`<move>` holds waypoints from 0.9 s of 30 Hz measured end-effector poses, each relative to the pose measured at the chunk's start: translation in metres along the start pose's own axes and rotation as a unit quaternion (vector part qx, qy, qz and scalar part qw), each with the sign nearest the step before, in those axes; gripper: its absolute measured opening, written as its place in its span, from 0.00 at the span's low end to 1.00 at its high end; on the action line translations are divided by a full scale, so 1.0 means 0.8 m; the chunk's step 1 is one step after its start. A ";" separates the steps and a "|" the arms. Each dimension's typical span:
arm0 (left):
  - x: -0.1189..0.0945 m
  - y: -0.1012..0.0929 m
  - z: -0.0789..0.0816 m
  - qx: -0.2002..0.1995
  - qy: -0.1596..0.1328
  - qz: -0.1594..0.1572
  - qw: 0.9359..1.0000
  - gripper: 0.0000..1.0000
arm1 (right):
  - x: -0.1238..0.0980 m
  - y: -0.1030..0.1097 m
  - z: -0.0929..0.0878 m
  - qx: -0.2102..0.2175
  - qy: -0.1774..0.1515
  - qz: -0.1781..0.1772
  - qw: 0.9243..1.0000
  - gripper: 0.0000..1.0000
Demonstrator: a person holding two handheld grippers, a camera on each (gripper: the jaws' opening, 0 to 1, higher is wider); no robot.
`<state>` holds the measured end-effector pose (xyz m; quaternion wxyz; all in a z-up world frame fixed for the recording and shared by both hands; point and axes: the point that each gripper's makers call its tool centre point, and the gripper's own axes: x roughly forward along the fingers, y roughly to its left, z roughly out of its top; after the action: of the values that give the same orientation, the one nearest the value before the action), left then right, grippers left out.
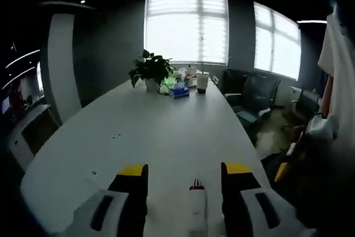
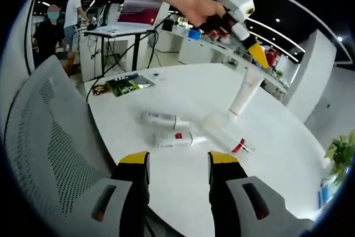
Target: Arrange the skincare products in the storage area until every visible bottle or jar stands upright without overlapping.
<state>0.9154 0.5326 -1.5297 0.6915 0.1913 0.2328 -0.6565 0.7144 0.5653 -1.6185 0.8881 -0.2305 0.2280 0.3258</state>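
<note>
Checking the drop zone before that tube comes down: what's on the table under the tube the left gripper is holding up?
Under the raised tube in the left gripper, a clear bottle lies on the table. Its far side is hidden.

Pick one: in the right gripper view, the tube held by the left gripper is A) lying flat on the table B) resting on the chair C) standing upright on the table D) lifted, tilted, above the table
D: the left gripper grips the white tube by its top end, and it hangs tilted above the table, over the bottles lying flat.
</note>
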 end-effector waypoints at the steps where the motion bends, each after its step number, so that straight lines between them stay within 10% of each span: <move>1: 0.004 -0.004 -0.006 0.008 0.016 -0.007 1.000 0.54 | 0.000 0.000 0.000 0.000 0.000 0.001 1.000 0.39; 27: 0.073 -0.019 -0.141 -0.010 0.194 -0.052 0.980 0.55 | 0.003 0.003 -0.005 0.007 0.013 0.010 1.000 0.39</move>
<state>0.8942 0.5477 -1.6549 0.6000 0.2953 0.3785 -0.6399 0.7132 0.5662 -1.6235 0.8834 -0.2265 0.2440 0.3297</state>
